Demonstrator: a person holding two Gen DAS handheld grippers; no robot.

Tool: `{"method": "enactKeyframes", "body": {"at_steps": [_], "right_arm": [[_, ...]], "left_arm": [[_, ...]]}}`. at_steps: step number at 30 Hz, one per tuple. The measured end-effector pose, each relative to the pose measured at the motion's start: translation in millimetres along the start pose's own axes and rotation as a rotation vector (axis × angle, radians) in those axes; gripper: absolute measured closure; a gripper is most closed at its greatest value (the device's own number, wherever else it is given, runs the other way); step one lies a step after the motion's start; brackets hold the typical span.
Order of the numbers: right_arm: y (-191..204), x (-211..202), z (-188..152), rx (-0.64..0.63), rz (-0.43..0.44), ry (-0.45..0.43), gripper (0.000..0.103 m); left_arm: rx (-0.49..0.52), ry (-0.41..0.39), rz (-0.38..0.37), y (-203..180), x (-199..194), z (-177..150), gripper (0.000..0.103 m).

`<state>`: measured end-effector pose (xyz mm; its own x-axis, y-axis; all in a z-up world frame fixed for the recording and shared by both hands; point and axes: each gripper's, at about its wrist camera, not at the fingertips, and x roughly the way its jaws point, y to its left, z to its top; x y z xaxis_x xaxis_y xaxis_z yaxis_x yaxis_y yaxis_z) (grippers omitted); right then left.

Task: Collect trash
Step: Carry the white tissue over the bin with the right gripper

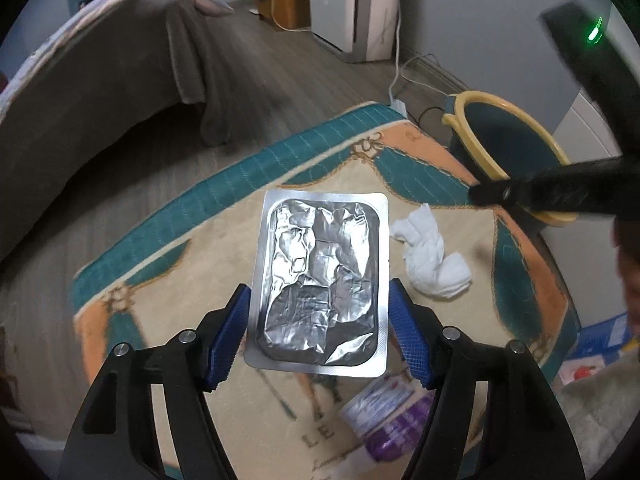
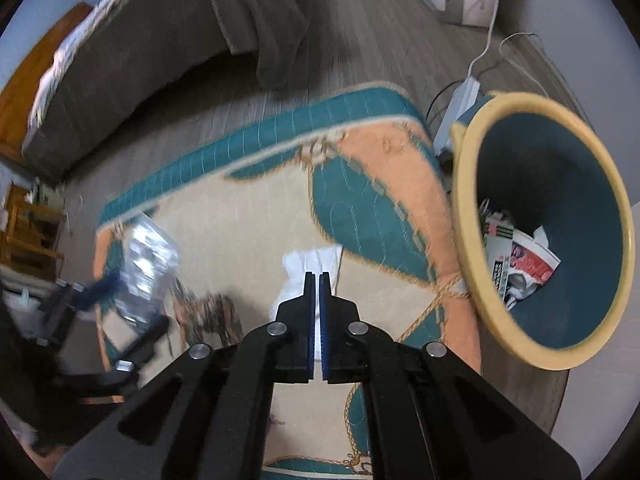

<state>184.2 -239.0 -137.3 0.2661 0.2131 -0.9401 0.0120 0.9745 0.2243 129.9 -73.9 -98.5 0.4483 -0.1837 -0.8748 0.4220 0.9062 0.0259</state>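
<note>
Carpet (image 1: 208, 248), patterned teal and peach, covers grey plank floor (image 1: 280, 92); our left tool (image 1: 316, 316) clamps a crinkled foil blister pack (image 1: 320, 276), our right tool (image 2: 317, 280) is shut on white tissue (image 2: 316, 258).

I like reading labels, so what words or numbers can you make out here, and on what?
"LE": on the rug, near its bottom edge.
Script line below it on the rug: too blurred.
Purple packet: print unreadable.
Printed paper in the bin: too small to read.
Foil pack: no text visible.
</note>
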Motion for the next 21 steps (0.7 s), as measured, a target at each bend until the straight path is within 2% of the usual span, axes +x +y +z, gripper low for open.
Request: {"method": "enactKeyframes", "body": {"at_steps": [4, 8, 9, 12, 16, 17, 18, 21], "right_arm": [[11.2, 23.6, -5.5, -0.052, -0.039, 0.049, 0.098], [26.0, 45.9, -9.8, -0.083, -0.063, 0.1, 0.075], [28.8, 50.4, -10.6, -0.087, -0.068, 0.11, 0.074], [36.1, 60.9, -12.7, -0.095, -0.067, 0.133, 0.064], [40.2, 67.3, -14.8, -0.126, -0.087, 0.145, 0.065], [40.1, 66.3, -14.7, -0.129, -0.09, 0.142, 0.08], [39.1, 65.1, -14.4, -0.124, -0.079, 0.144, 0.085], [36.9, 54.3, -12.0, -0.1, -0.038, 0.127, 0.087]], "left_arm": [[-0.027, -0.008, 0.028, 8.0, -20.1, -7.0, 0.034], [-0.097, 0.001, 0.037, 25.3, -21.0, -12.4, 0.034], [-0.109, 0.002, 0.044, 30.1, -18.9, -13.5, 0.034], [-0.12, 0.027, 0.058, 41.2, -9.4, -17.0, 0.034], [-0.127, 0.028, 0.063, 50.8, -7.3, -16.3, 0.034], [-0.132, 0.023, 0.061, 52.1, -7.6, -16.0, 0.034], [-0.135, 0.018, 0.06, 53.1, -8.2, -14.6, 0.034], [-0.133, -0.001, 0.06, 50.1, -13.1, -10.4, 0.033]]}}
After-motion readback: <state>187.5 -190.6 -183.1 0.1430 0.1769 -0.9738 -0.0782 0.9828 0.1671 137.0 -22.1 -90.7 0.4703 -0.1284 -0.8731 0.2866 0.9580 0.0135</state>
